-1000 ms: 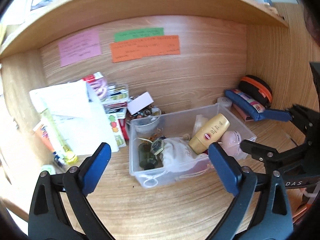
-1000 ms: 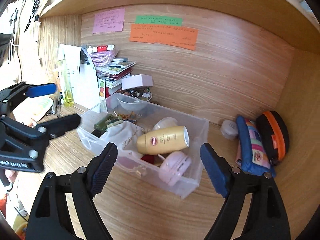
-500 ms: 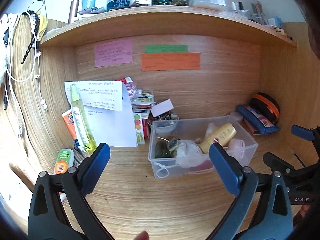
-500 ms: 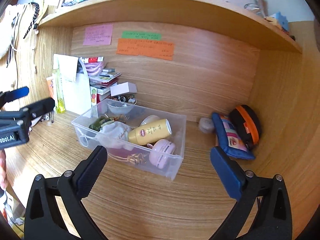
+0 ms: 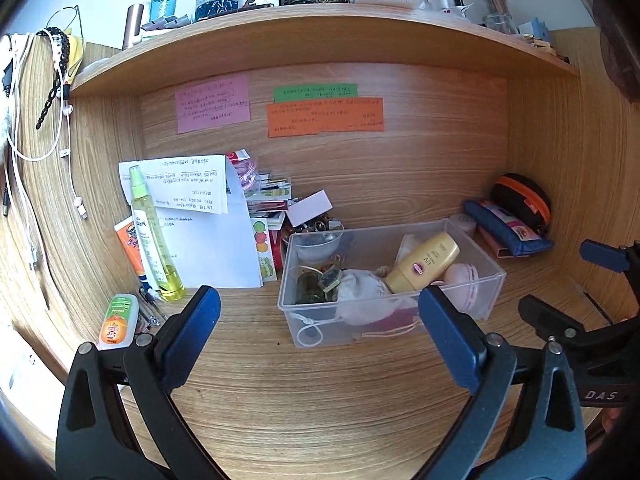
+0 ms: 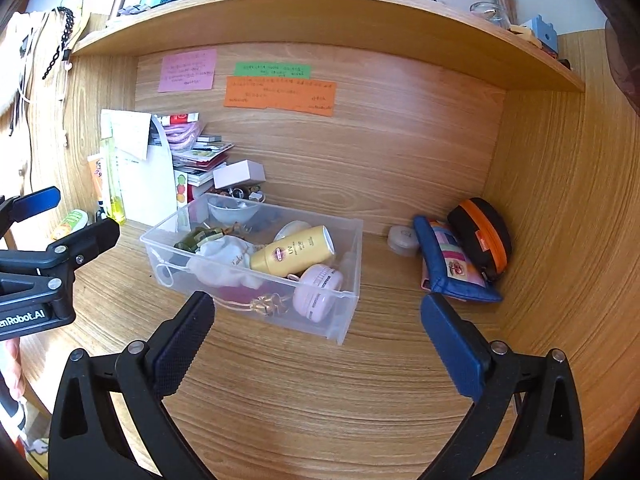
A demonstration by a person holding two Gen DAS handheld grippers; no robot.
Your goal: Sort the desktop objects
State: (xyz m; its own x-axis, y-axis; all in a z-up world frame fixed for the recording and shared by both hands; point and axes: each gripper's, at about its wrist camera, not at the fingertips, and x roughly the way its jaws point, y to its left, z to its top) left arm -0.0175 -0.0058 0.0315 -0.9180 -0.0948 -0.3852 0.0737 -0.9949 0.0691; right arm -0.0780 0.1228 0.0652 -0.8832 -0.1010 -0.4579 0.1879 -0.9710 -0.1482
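Desk [image 5: 320,408]: wood-grain top and walls.
Shelf [image 5: 320,36]: overhead, crowded with bottles.
Light: bright daylight.

Desk alcove: clear plastic bin [image 6: 256,292] at centre of the wooden desktop [image 6: 320,400].

In the bin, a yellow sunscreen bottle [image 6: 294,251] lies on a white drawstring pouch [image 6: 224,260], with a pink round jar [image 6: 318,290] in front of it. Left of the bin, a tall yellow-green spray bottle [image 5: 154,236] stands before white papers [image 5: 212,240]. Right, a blue zip pouch [image 6: 452,266] leans against a black case with orange zip [image 6: 482,234].

Pink, green, orange notes [image 5: 326,116] on back panel [image 5: 420,168]
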